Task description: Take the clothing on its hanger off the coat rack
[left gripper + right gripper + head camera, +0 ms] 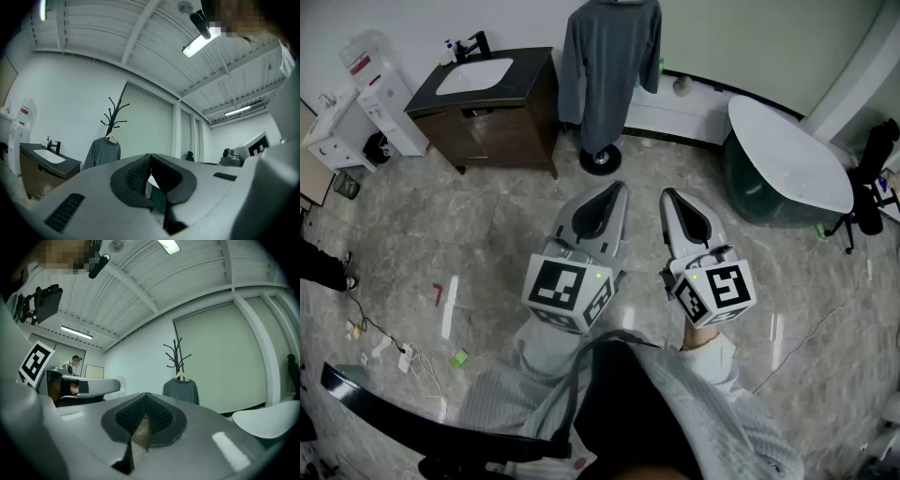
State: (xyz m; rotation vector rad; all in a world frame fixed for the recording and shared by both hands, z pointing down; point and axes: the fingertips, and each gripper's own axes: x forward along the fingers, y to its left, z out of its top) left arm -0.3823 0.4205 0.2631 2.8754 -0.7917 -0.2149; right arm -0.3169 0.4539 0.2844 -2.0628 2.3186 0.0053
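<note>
While the left hand-held gripper and right hand-held gripper are hovering closed and empty, the grey long-sleeved sweater at twelve o'clock is wanting opened jaws.

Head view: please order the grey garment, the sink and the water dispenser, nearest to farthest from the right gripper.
From the right gripper:
1. Grey garment, hanging ahead.
2. Sink, ahead-left.
3. Water dispenser, far left.

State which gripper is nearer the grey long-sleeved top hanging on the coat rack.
Left. The left gripper sits directly before the grey long-sleeved top, well apart; the right gripper lies farther rightward.
</note>
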